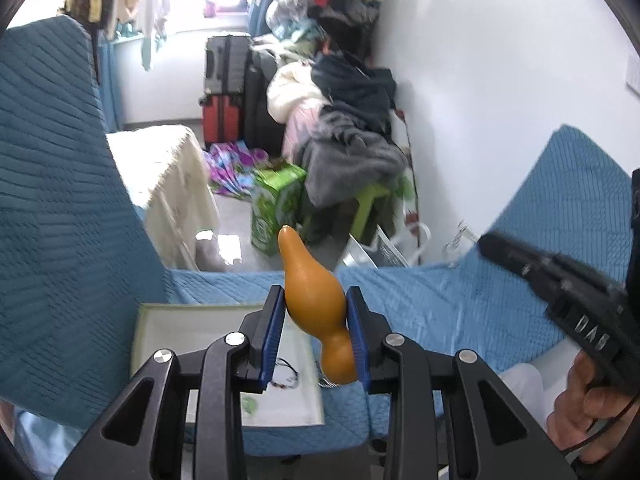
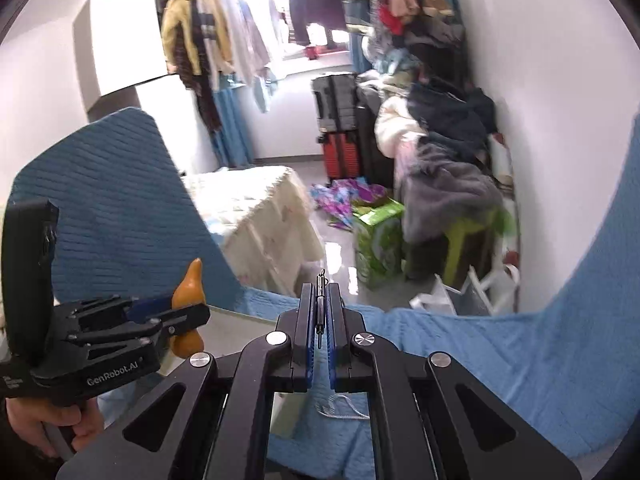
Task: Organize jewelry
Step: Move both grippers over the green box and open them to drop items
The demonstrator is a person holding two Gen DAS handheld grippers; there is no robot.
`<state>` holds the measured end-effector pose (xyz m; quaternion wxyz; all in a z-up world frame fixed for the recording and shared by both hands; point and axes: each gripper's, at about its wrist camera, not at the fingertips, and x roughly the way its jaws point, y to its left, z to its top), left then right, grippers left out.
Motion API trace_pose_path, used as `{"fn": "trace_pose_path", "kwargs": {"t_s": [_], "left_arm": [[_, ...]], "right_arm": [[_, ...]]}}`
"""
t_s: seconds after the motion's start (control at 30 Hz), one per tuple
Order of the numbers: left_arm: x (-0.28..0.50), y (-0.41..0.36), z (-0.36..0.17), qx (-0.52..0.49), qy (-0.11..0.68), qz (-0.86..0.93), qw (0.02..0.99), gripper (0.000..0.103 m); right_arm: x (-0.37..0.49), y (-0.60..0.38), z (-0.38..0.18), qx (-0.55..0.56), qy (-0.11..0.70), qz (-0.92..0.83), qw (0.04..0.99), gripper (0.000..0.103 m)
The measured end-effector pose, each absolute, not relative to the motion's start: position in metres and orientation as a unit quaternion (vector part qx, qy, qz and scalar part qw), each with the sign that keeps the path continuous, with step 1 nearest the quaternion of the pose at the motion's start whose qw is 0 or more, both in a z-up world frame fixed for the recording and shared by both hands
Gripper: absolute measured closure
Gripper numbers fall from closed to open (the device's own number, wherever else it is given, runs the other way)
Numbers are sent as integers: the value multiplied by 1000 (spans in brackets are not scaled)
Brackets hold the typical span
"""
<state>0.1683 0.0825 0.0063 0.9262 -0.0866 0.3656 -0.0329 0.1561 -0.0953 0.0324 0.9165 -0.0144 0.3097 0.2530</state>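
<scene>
The left hand-held gripper [image 1: 316, 330] is clamped on an orange gourd-shaped pendant [image 1: 310, 292], its blue pads pressing the widest part of the body while the narrow neck points up and away. The right hand-held gripper [image 2: 319, 320] is closed tight on a thin metal clasp [image 2: 320, 304], whose hooked tip sticks out past the fingertips; a fine chain [image 2: 340, 408] hangs slack below it. I judge the step in hand to be carrying both pieces together, so the two should be kept level with each other and near, leaving the chain loose rather than taut, and the squeeze on the smooth gourd kept even so it cannot twist out. Both grippers slant downward, each held from below by a hand [image 1: 588, 408]. Beneath the left one lies an open white box [image 1: 168, 332] with a dark beaded bracelet [image 1: 286, 376] inside, resting on a blue quilted cover [image 1: 440, 304].
</scene>
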Motion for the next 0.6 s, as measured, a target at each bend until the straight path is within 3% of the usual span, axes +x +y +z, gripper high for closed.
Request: {"fn": "trace_pose_path", "kwargs": {"t_s": [0.27, 0.6], "left_arm": [[169, 136, -15, -117, 357, -16, 927, 72], [181, 173, -101, -130, 419, -8, 899, 72]], "right_arm": [[163, -31, -4, -55, 351, 287, 890, 101], [175, 1, -81, -35, 426, 279, 860, 101]]}}
